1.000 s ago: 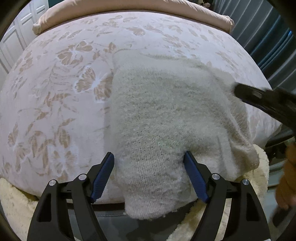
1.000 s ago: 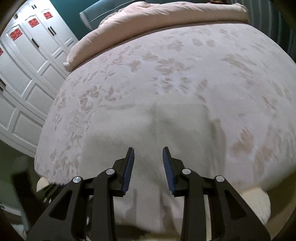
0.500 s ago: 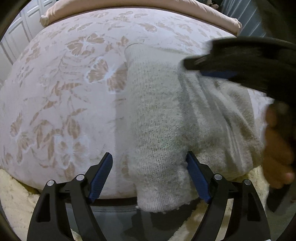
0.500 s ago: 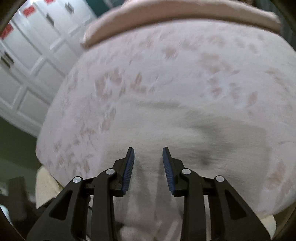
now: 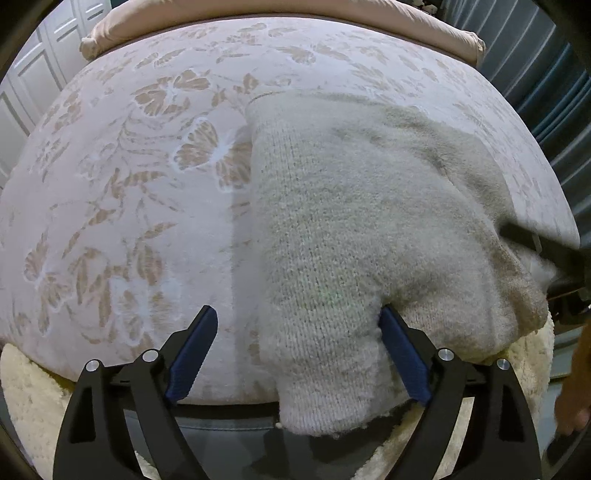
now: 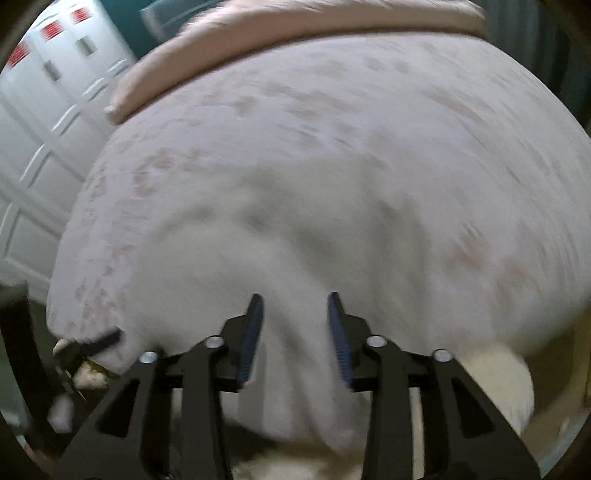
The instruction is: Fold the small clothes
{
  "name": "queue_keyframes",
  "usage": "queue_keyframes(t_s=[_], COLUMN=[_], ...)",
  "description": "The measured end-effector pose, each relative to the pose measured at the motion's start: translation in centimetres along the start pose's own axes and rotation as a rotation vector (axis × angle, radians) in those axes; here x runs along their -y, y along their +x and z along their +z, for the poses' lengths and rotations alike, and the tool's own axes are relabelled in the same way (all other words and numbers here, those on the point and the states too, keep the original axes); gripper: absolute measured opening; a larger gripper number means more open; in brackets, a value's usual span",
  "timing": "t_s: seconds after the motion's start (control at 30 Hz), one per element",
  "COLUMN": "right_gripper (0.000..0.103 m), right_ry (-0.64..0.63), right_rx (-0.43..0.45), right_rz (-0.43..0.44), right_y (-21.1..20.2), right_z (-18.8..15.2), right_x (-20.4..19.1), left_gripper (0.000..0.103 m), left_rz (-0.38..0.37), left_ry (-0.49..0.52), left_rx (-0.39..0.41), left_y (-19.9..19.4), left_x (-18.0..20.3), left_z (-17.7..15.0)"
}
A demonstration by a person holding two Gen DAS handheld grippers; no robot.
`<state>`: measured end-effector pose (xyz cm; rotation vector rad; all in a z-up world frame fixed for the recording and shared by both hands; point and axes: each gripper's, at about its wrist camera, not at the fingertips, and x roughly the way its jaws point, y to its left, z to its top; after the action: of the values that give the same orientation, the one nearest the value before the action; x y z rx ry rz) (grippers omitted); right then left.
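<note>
Already partly folded, one cream fuzzy knitted sweater [image 5: 354, 236] lies on the floral-patterned pink bedspread [image 5: 122, 206] at the near edge of the bed, its lower end hanging over that edge toward you. By the look of it, one side panel has been turned in across the body, leaving a straight left edge and a bunched, darker fold along the right; the job appears perhaps half done, with the overhanging end not yet brought up and the right side wanting tidying.

Your left gripper [image 5: 299, 347] hangs low at the bed's edge with its blue-padded jaws spread wide, the hanging end of the sweater between them, lying against the right pad and apart from the left, ungripped. Your right gripper [image 6: 293, 332] shows in its own badly blurred view with jaws parted over pale cloth; whether they touch it you cannot tell from that picture. From the left wrist view its black body [image 5: 543, 251] sits at the sweater's right shoulder.

By count: one sweater, two grippers, one bedspread, one rolled pink quilt [image 5: 280, 9] across the far end of the bed, and one shaggy cream rug [image 5: 26, 391] below the mattress edge. White panelled wardrobe doors [image 6: 33, 122] stand to the left.
</note>
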<state>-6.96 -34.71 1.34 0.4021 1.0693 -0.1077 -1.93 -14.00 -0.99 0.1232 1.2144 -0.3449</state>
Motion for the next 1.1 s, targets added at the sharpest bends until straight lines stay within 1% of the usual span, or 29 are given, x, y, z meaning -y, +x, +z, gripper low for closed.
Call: queue_keyframes(t_s=[0.03,0.07,0.17,0.23,0.33,0.4,0.43,0.47,0.5,0.57,0.63,0.67,0.7,0.73,0.77,0.8,0.83,0.87,0.97,1.03,1.1], right_gripper=[0.049,0.050,0.050,0.050,0.052,0.051,0.037,0.019,0.015,0.013,0.013,0.013,0.013,0.013,0.013,0.013,0.013,0.014,0.017,0.020,0.032], right_ry=[0.033,0.068,0.131,0.119,0.094,0.081,0.075,0.063,0.056,0.065,0.079,0.082,0.085,0.082,0.070,0.065,0.069,0.070,0.072,0.091,0.100], right_rx=[-0.001,-0.005,-0.021,-0.021,-0.015,0.000,0.005,0.009,0.025,0.098,0.163,0.171,0.165,0.146,0.100,0.052,0.008,0.018,0.032,0.042,0.056], right_rz=[-0.011,-0.008,0.045,0.058,0.049,0.042,0.041,0.043,0.054,0.101,0.108,0.100,0.074,0.047,-0.009,-0.048,-0.047,-0.047,-0.041,-0.003,0.043], right_y=[-0.1,0.0,1.1,1.6,2.4,2.9,2.7,2.4,1.8,-0.7,-3.1,-3.3,-3.0,-2.3,-0.5,1.4,3.2,3.1,1.5,0.6,-0.2], right_z=[-0.8,-1.5,-2.3,-2.2,-1.3,-0.6,-0.5,-0.2,-0.1,-0.1,-0.3,-0.5,-0.8,-1.1,-1.6,-2.0,-2.6,-2.6,-1.5,-1.0,-0.2], right_x=[1.1,2.0,3.0,2.6,1.8,1.2,1.2,1.0,0.8,0.9,1.3,1.6,2.0,2.4,2.9,3.4,3.7,3.7,2.8,3.0,3.1], left_gripper=[0.088,0.088,0.088,0.088,0.088,0.088,0.088,0.089,0.089,0.088,0.089,0.089,0.088,0.088,0.088,0.089,0.089,0.089,0.089,0.089,0.089], left_rz=[-0.002,-0.001,0.006,0.015,0.023,0.028,0.030,0.034,0.037,0.038,0.030,0.019,0.008,0.000,-0.004,-0.007,-0.004,0.010,0.033,0.036,0.037], left_ry=[0.000,0.000,0.004,0.011,0.008,0.003,0.004,0.007,0.008,0.007,0.004,0.001,-0.003,-0.001,0.008,0.018,0.029,0.041,0.052,0.045,0.039], left_rx=[-0.001,-0.001,-0.003,0.000,0.002,0.003,0.003,0.003,0.002,-0.001,-0.002,0.000,0.000,-0.004,-0.010,-0.015,-0.019,-0.022,-0.009,-0.008,-0.012], left_y=[0.1,0.1,0.2,0.2,0.1,0.1,0.1,0.1,0.1,0.0,-0.3,-0.4,-0.6,-0.6,-0.5,-0.3,-0.2,-0.1,-0.3,-0.2,0.0], left_x=[0.0,0.0,0.1,0.3,0.4,0.5,0.6,0.6,0.6,0.6,0.7,0.7,0.8,1.0,1.4,1.8,2.1,2.5,2.9,3.0,2.9], left_z=[0.0,0.0,0.1,0.1,0.0,-0.1,-0.1,-0.1,-0.1,-0.1,-0.1,-0.1,-0.1,-0.1,-0.1,-0.1,-0.1,-0.1,-0.1,0.0,0.0])
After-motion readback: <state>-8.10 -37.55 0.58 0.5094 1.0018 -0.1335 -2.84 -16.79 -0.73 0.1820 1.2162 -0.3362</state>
